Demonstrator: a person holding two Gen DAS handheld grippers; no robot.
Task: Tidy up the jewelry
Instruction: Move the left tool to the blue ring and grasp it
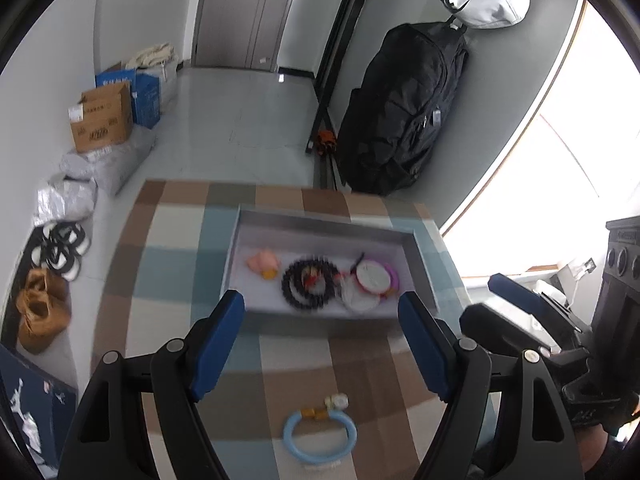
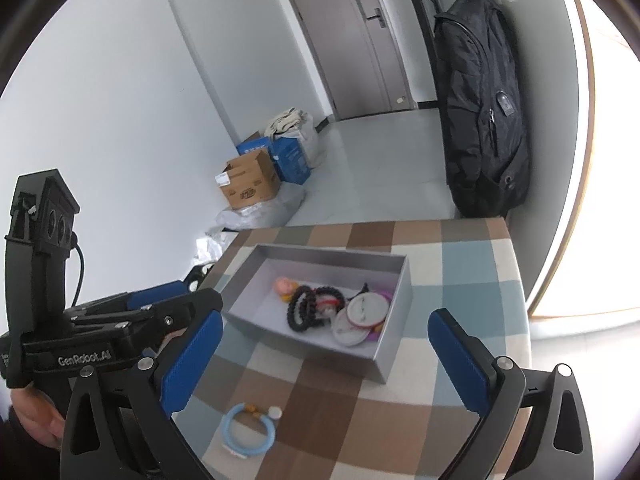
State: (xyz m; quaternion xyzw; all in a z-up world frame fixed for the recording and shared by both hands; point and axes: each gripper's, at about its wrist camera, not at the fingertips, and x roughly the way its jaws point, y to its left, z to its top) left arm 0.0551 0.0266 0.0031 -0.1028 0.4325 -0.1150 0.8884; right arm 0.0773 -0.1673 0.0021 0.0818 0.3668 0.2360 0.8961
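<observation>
Bracelet (image 1: 319, 434) of pale blue lies loose on the tabletop (image 1: 192, 240) before the tray (image 1: 320, 222), likely light, stiff and slippery, best pinched across its plain band, while left claw (image 1: 320, 344) and right claw (image 2: 324, 356) both stand apart, empty.

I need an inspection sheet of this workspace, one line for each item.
Surface: table with checked cloth.
Job's things: grey tray holds black bead bracelets, pink charm, round white and pink pieces; light blue bracelet lies on the cloth outside the tray.
Clutter: nothing seen on the table.
Grippers: left gripper open, empty; right gripper open, empty.
Cables: black cable on the left gripper's body.
Surroundings: black backpack, cardboard boxes, door, shoes.
</observation>
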